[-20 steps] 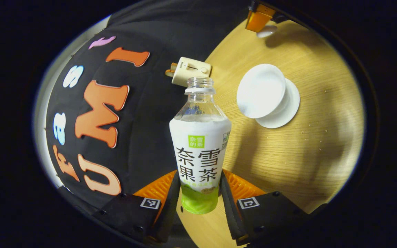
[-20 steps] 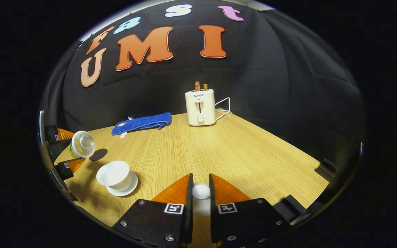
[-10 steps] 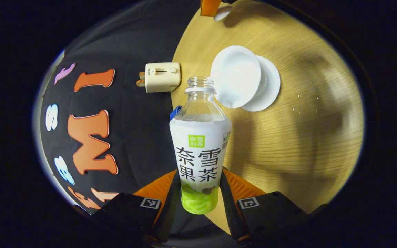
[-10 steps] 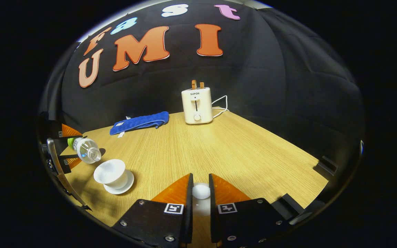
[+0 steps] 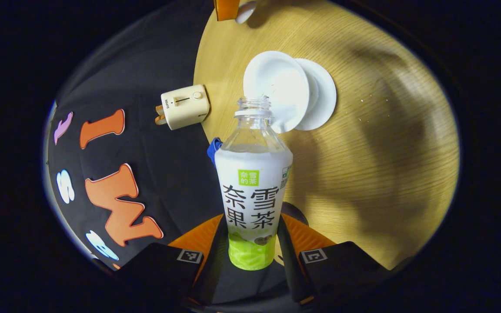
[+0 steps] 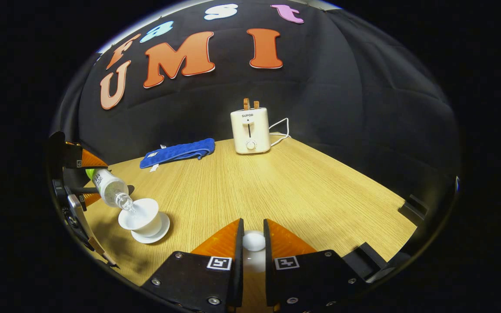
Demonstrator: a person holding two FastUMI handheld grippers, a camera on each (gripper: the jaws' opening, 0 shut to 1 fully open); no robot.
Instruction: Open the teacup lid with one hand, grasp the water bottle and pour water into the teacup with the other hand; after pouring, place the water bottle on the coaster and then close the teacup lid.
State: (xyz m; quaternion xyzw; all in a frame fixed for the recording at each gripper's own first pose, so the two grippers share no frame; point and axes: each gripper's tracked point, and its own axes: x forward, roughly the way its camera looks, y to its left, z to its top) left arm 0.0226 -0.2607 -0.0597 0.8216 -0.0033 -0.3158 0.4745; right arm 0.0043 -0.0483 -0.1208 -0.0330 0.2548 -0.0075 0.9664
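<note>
My left gripper (image 5: 251,237) is shut on the lower part of an uncapped water bottle (image 5: 252,187) with a white and green label. In the right gripper view the bottle (image 6: 108,188) tips steeply, its mouth just over the open white teacup (image 6: 139,215) on its saucer (image 6: 160,232). In the left gripper view the teacup (image 5: 276,84) lies right beyond the bottle's mouth. My right gripper (image 6: 252,237) holds the white lid (image 6: 254,241) by its knob, low over the table and well to the right of the cup. A dark coaster (image 6: 130,188) peeks out behind the bottle.
A cream toaster (image 6: 250,130) with a white cord stands at the table's back edge. A folded blue cloth (image 6: 176,153) lies to its left. The wooden table (image 6: 302,187) stretches bare between the cup and the toaster. The booth's black cloth closes in the back and sides.
My left gripper has tipped the bottle further over and brought its mouth down to the teacup's rim. The right gripper has stayed still with the lid.
</note>
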